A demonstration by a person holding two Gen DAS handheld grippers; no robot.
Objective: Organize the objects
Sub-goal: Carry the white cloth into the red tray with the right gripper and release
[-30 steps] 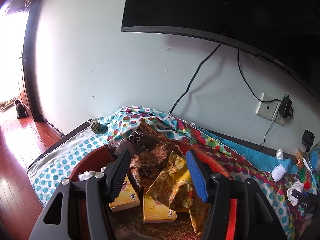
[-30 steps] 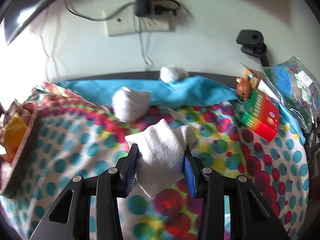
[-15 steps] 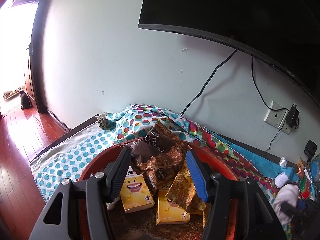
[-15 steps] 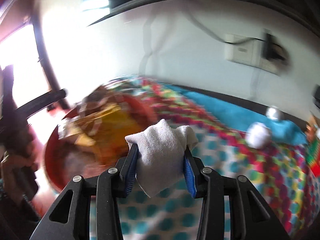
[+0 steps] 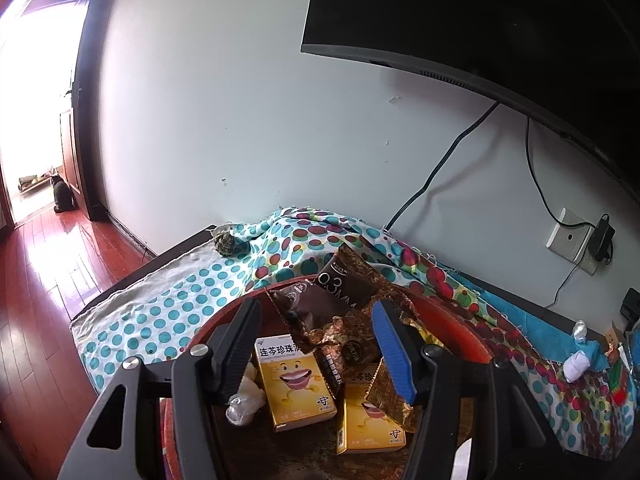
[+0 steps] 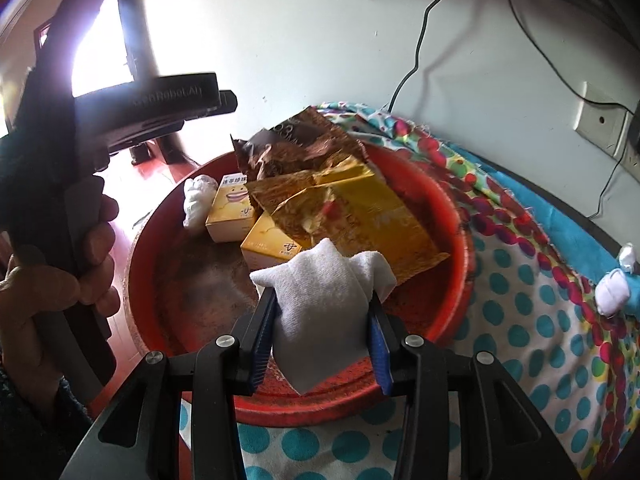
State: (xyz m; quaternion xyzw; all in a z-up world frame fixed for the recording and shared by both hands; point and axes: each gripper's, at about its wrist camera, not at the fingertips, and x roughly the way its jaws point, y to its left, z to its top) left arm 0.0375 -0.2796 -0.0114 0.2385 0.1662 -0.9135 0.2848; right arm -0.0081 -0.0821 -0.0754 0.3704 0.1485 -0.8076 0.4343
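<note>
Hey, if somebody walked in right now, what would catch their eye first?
Probably the rolled white sock pinched in the right gripper, poised over the near rim of the red basin. The basin already holds yellow boxes and brown and gold snack wrappers. The left gripper is over it, open and empty.

Black right gripper (image 6: 322,326) frame, blue ribbed pads, silver screws

White wall (image 5: 240,120), red wood floor (image 5: 36,280) (glossy), bright doorway (image 5: 28,120), dark screen (image 5: 500,20).
</note>
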